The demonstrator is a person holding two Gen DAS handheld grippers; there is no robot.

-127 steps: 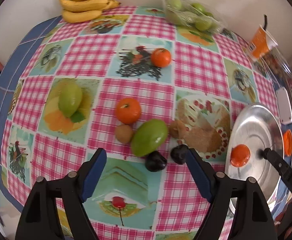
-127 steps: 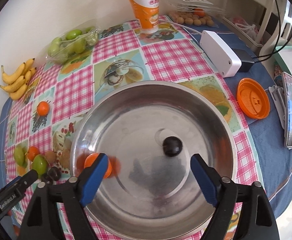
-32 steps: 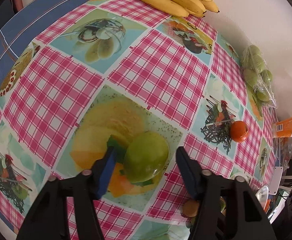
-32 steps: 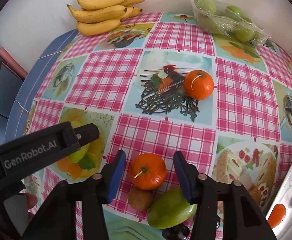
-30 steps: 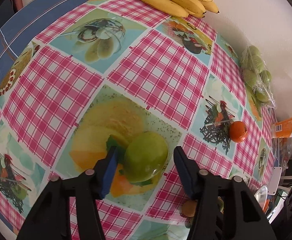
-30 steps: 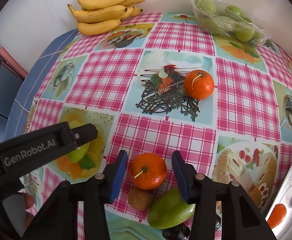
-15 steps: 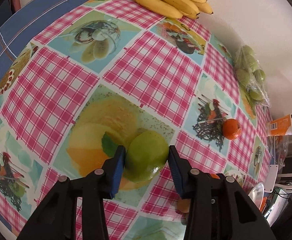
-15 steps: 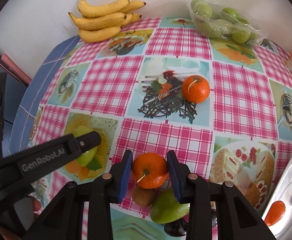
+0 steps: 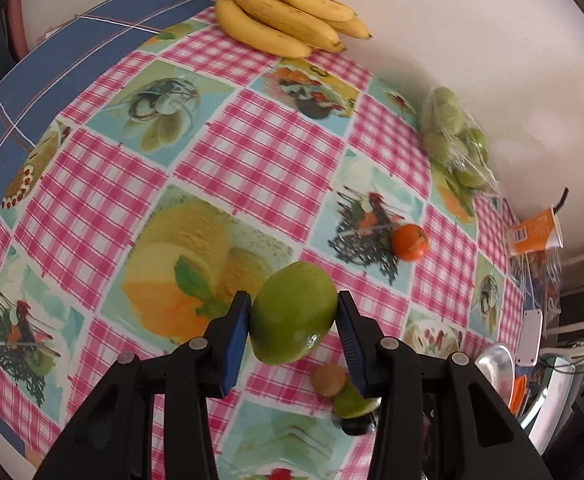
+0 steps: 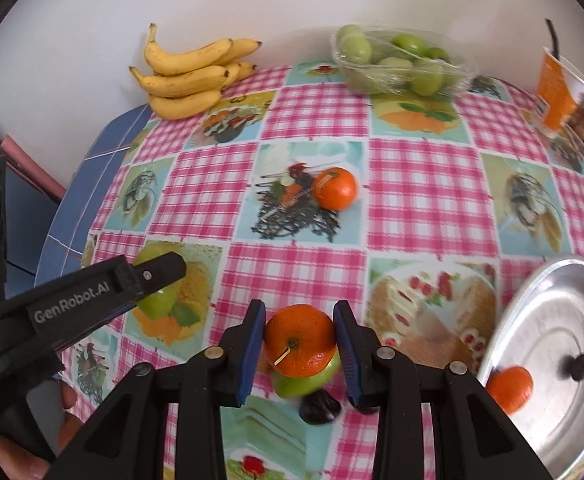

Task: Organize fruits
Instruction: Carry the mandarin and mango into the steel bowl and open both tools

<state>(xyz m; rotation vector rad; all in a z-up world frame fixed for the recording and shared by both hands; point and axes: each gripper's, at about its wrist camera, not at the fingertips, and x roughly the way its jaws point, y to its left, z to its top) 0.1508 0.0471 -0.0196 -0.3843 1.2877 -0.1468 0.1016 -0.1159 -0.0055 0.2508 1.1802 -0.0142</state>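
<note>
My left gripper (image 9: 294,320) is clamped on a green mango (image 9: 294,313), and my right gripper (image 10: 298,338) pinches a tangerine (image 10: 300,339), both clear of the checked tablecloth (image 9: 259,160). Just under them sit another green fruit (image 10: 306,380) and a dark plum (image 10: 320,407). I judge this the carrying step: next, swing both across to the steel plate (image 10: 552,320), which holds an orange fruit (image 10: 510,387) already. Beyond lie a second tangerine (image 10: 335,189) and bananas (image 10: 189,76).
</note>
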